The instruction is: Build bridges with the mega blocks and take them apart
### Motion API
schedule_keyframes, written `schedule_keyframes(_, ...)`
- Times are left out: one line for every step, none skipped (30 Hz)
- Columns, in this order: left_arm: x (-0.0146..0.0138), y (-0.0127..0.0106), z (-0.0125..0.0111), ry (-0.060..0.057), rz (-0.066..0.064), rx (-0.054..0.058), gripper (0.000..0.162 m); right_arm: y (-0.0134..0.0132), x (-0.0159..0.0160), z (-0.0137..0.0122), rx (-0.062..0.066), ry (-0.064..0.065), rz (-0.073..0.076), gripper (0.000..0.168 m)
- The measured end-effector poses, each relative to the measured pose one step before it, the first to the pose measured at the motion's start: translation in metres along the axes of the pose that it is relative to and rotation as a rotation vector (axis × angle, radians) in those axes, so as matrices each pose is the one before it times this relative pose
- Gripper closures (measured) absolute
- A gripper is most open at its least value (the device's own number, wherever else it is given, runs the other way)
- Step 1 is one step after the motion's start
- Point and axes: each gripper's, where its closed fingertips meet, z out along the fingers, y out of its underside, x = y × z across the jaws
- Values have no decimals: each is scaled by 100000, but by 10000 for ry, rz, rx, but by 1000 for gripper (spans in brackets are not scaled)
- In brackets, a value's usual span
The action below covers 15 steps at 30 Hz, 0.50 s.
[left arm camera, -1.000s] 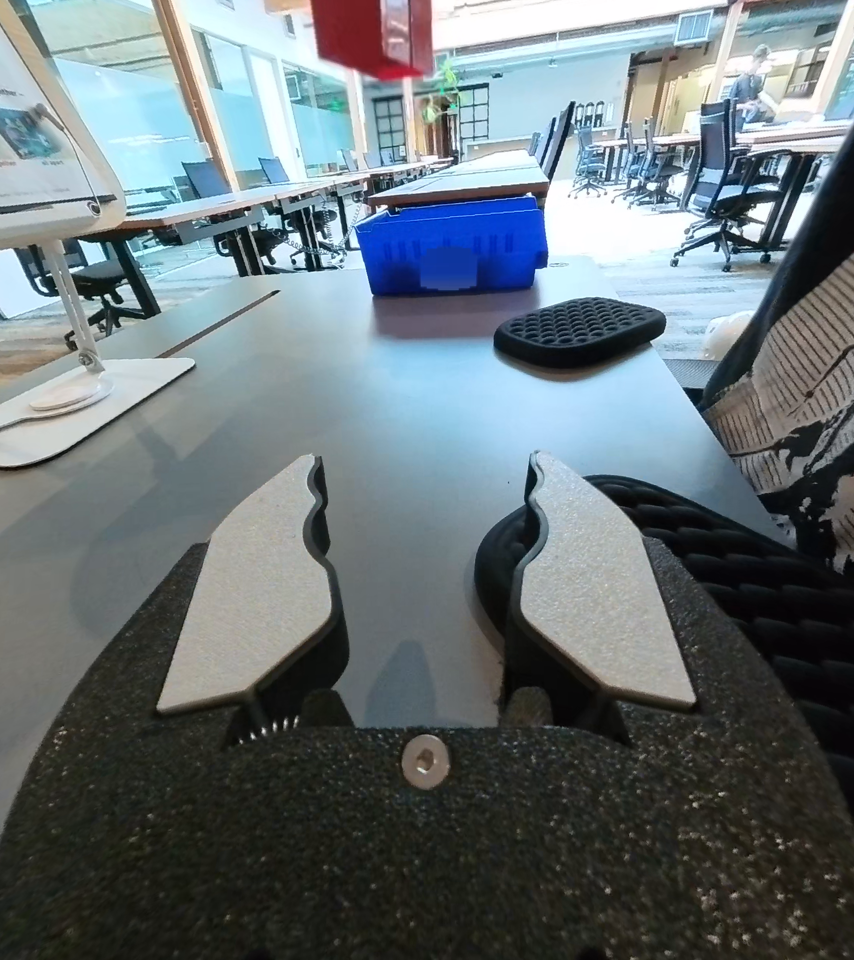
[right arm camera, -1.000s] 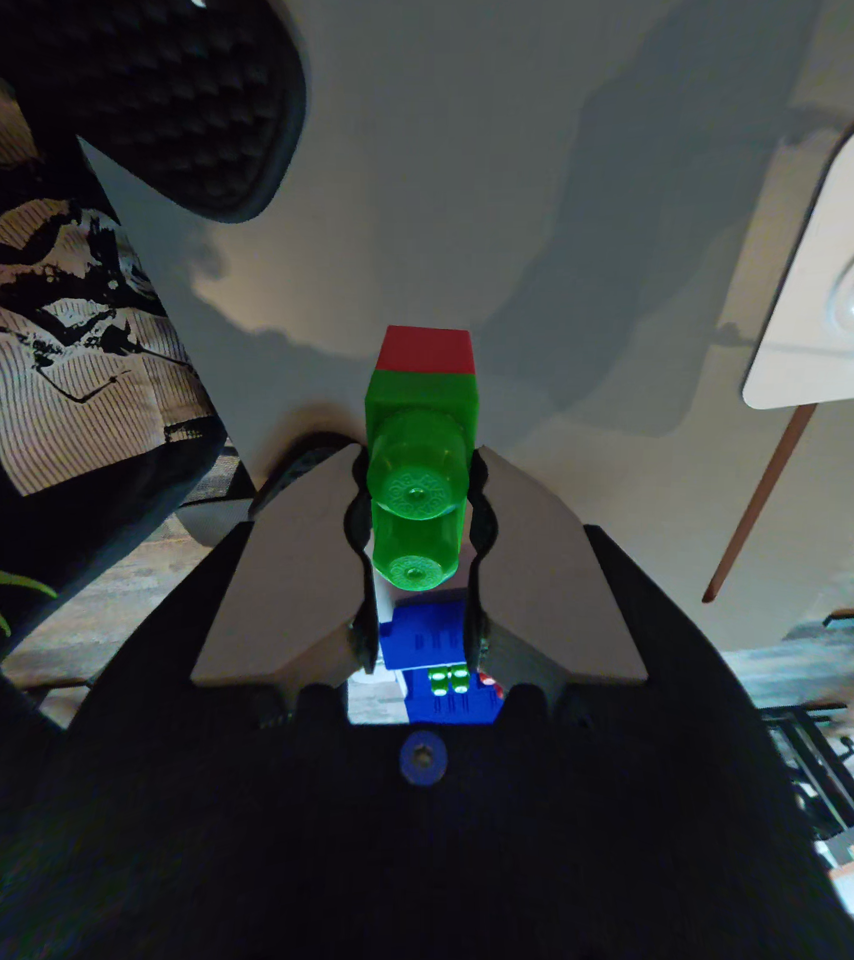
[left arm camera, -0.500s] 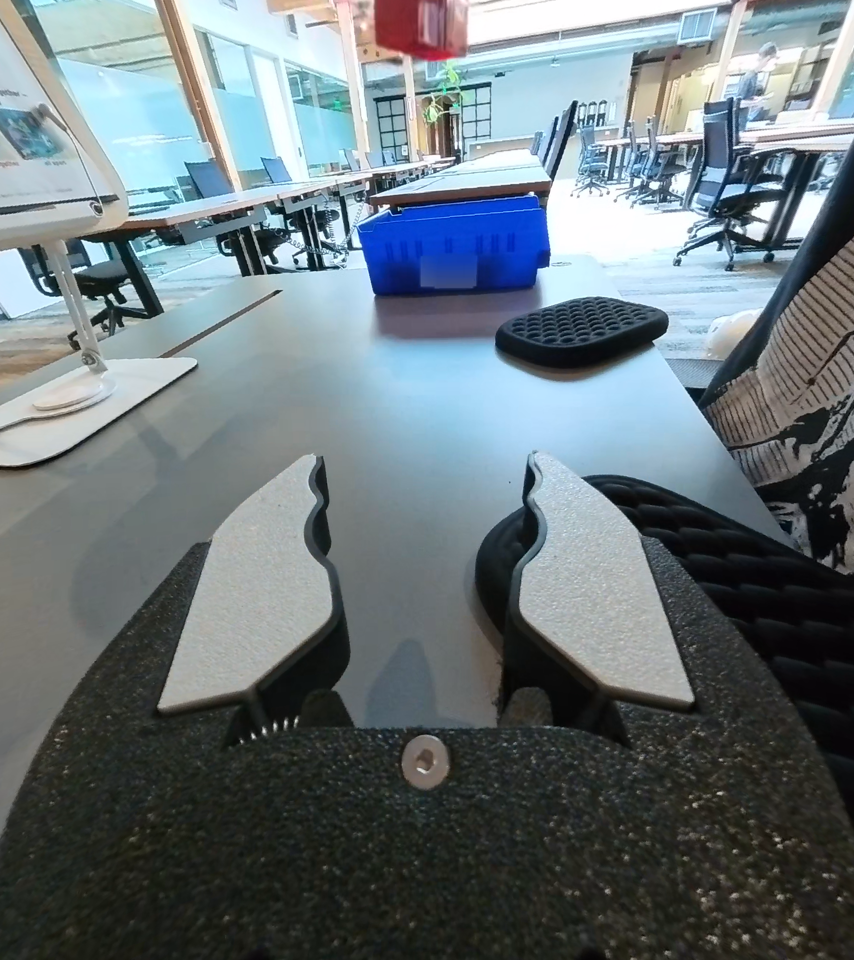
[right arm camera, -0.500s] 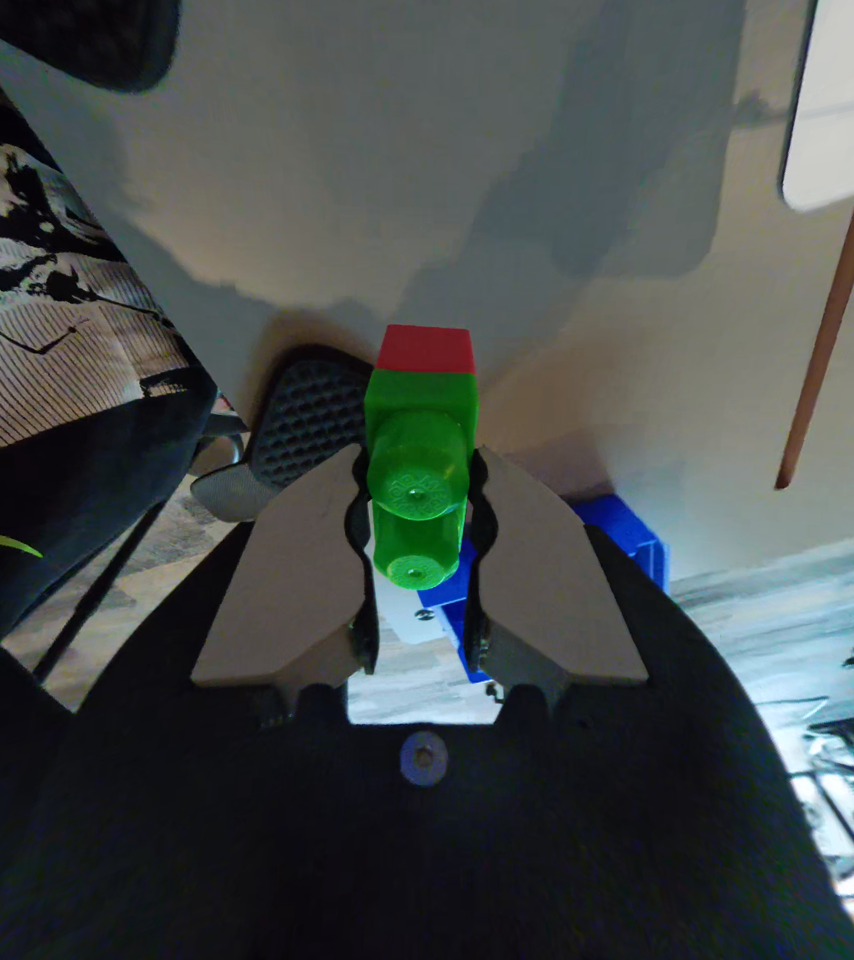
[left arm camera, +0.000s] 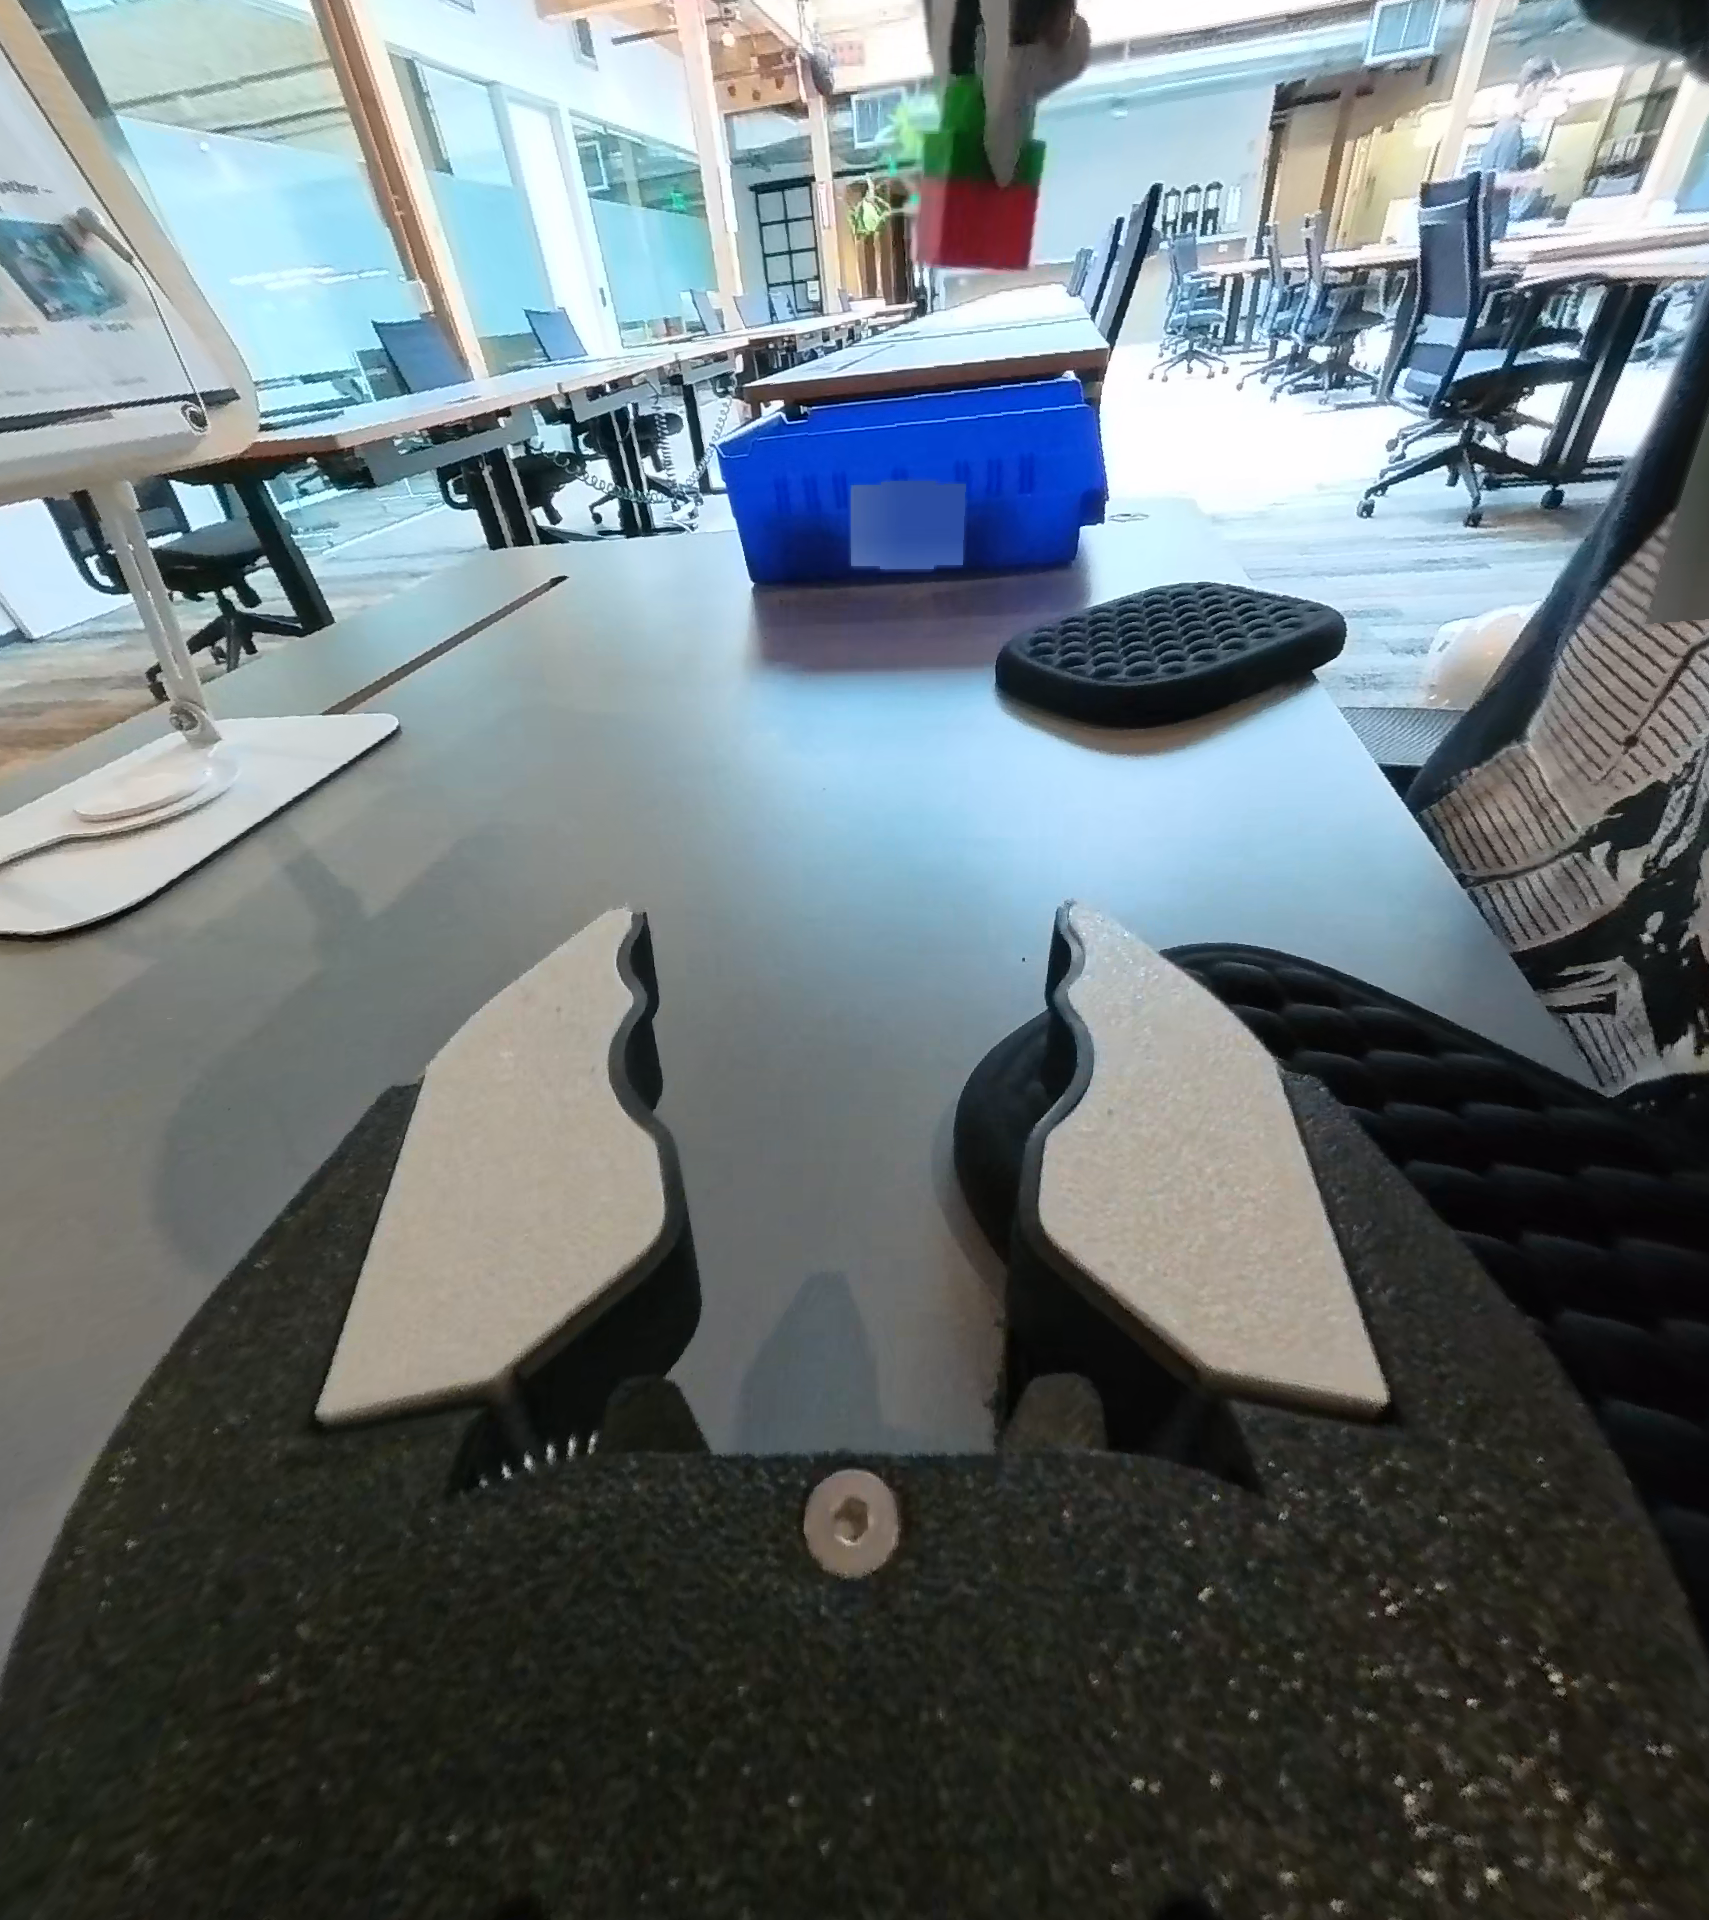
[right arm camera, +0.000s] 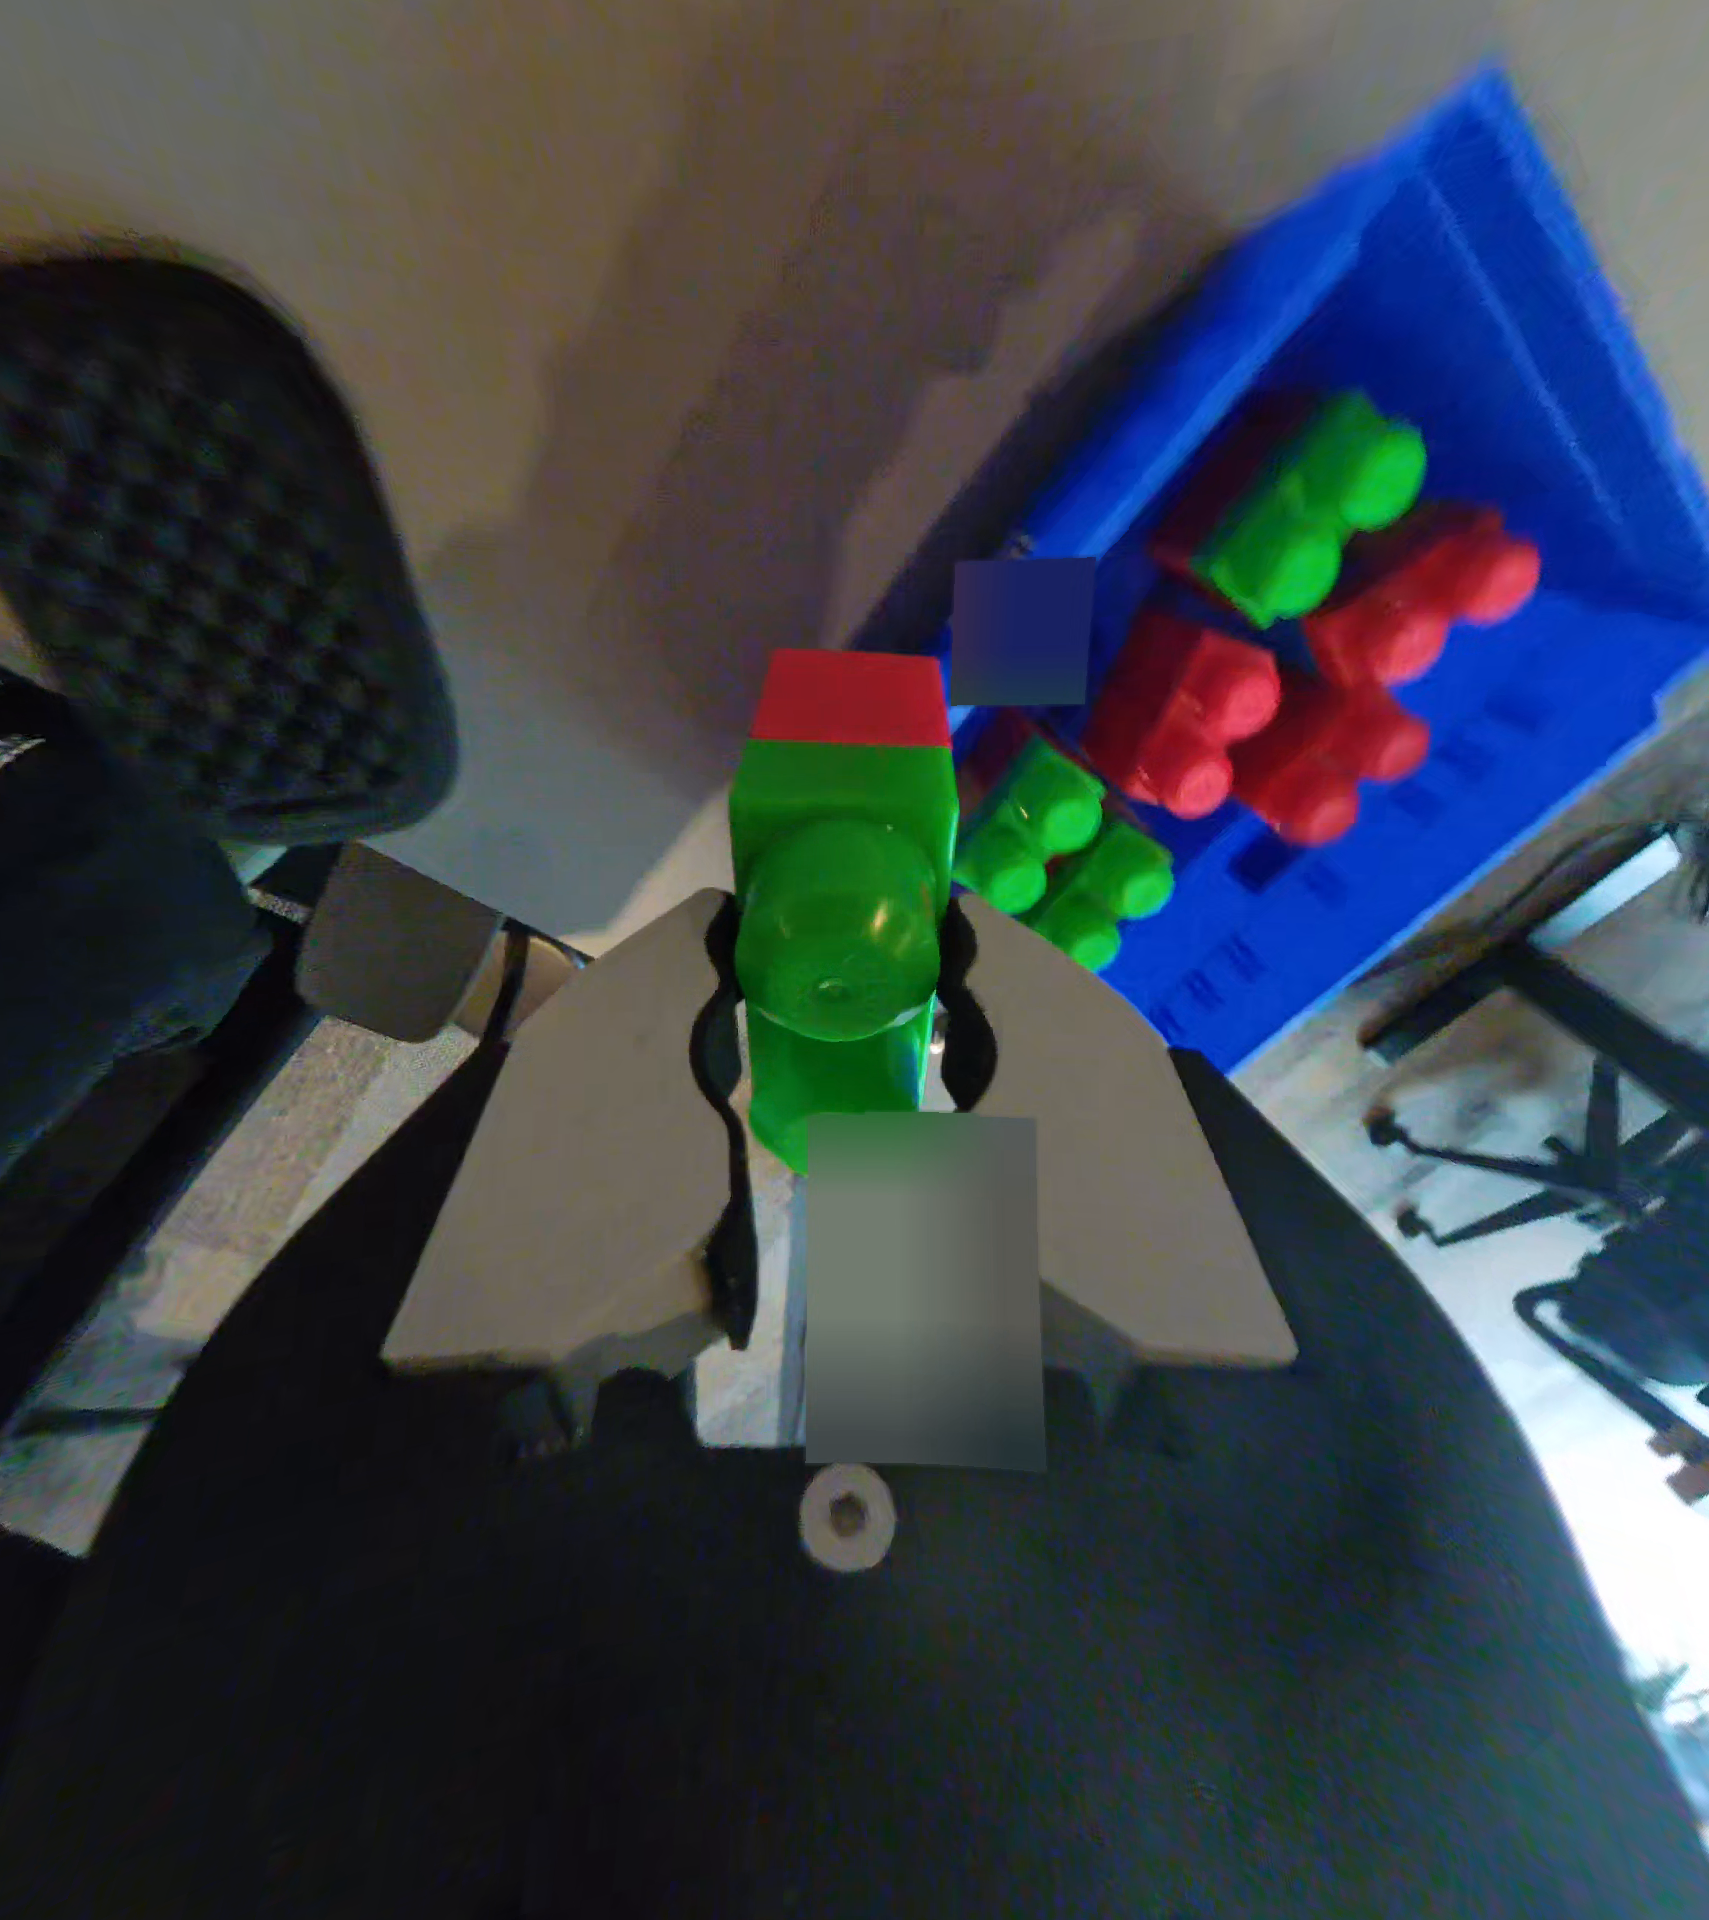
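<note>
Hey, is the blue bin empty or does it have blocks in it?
Not empty. The right wrist view looks down into the blue bin and shows several red blocks and green blocks lying loose inside.

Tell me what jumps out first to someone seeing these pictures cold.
The right gripper, held high above the table, is shut on a green block with a red block stuck to its far end. Below it sits a blue bin holding loose red and green blocks. The left gripper rests open and empty low over the grey table.
</note>
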Motion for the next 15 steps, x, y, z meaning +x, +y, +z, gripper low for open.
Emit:
schedule_keyframes(2, 29, 26, 8, 1, -25, 90, 1216, 1234, 495, -77, 126, 343, 133)
schedule_keyframes(3, 21, 14, 0, 1, -19, 90, 1085, 1202, 582, -28, 98, 344, 133)
schedule_keyframes(2, 5, 2, -3, 3, -5, 90, 1007, 1092, 636, -50, 22, 357, 133)
schedule_keyframes(4, -4, -6, -1, 1, 3, 90, 891, 1205, 661, -31, 113, 349, 133)
schedule_keyframes(-27, -4, -13, -9, -12, 7, 90, 844, 1145, 686, -67, 83, 366, 133)
schedule_keyframes(-33, -12, -14, -11, -19, 13, 90, 785, 972, 710, -85, 13, 266, 133)
schedule_keyframes(-30, -23, -23, -16, -15, 23, 90, 605, 1019, 731, -20, 79, 261, 133)
schedule_keyframes(-33, -42, -28, -18, -9, 29, 90, 549, 993, 728, -49, 91, 246, 133)
schedule_keyframes(-18, -31, -30, -15, -4, 28, 90, 538, 805, 765, -79, -12, 227, 133)
schedule_keyframes(0, -22, -17, -7, 1, 19, 90, 368, 782, 742, -8, 12, 226, 133)
schedule_keyframes(-10, 8, -3, -1, 1, 3, 90, 255, 681, 694, 35, -21, 187, 133)
schedule_keyframes(-4, 2, -6, -1, -7, -1, 90, 178, 615, 659, 56, -50, 195, 133)
schedule_keyframes(-27, -18, -10, -7, -21, 18, 90, 80, 641, 614, 86, -3, 185, 133)
schedule_keyframes(-47, -49, -44, -16, -31, 38, 90, 170, 532, 611, -3, -72, 153, 133)
schedule_keyframes(-51, -43, -41, -18, -28, 41, 90, 197, 591, 622, -59, -15, 141, 133)
